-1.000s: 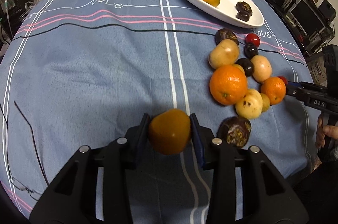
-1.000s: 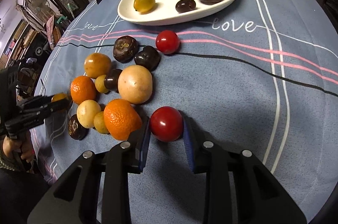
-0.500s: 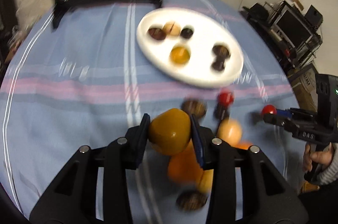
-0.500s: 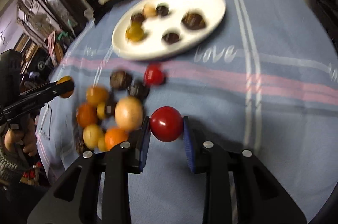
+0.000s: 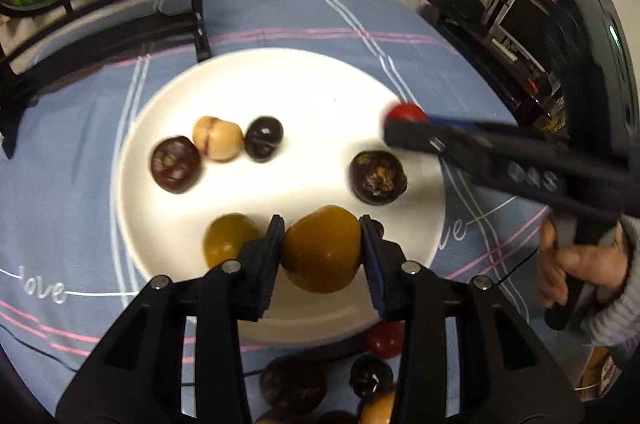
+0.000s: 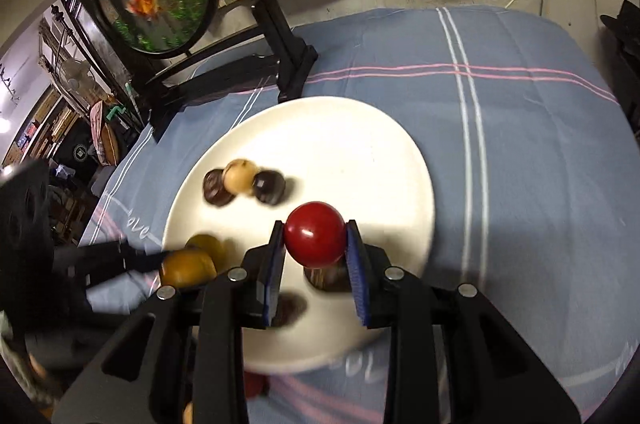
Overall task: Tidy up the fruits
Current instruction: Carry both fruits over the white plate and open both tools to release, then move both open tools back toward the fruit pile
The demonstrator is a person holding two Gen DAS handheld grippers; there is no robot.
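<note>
1. The left claw [image 5: 322, 250] is gripping an amber fruit [image 5: 322, 248] between its blue pads, holding it clear above the near part of the white plate [image 5: 320, 84].
2. The right claw [image 6: 316, 248] is clamping a red fruit [image 6: 315, 234] and is hanging over the plate's right half; in the left wrist view its tips are showing at the plate's right rim.
3. Already lying on the plate are two dark fruits flanking a pale fruit [image 5: 218, 138] in a touching row, a second amber fruit [image 5: 228, 238] just left of the left claw, and a dark mottled fruit [image 5: 378, 177] toward the right.
4. Judging from this, the step in hand is setting both fruits down on the plate; doing it well is calling for lowering each claw until its fruit is nearly touching the plate before spreading the pads, since round fruit dropped from height is likely to roll.
5. The open white area in the plate's middle and far side is looking like the safest landing spot; the left claw should be steering clear of the amber fruit beside it.
6. The two claws are working close together, so releasing one at a time seems wise.
7. More fruits are waiting on the blue striped cloth [image 5: 60, 184] covering the desk, near the plate's front edge.
</note>
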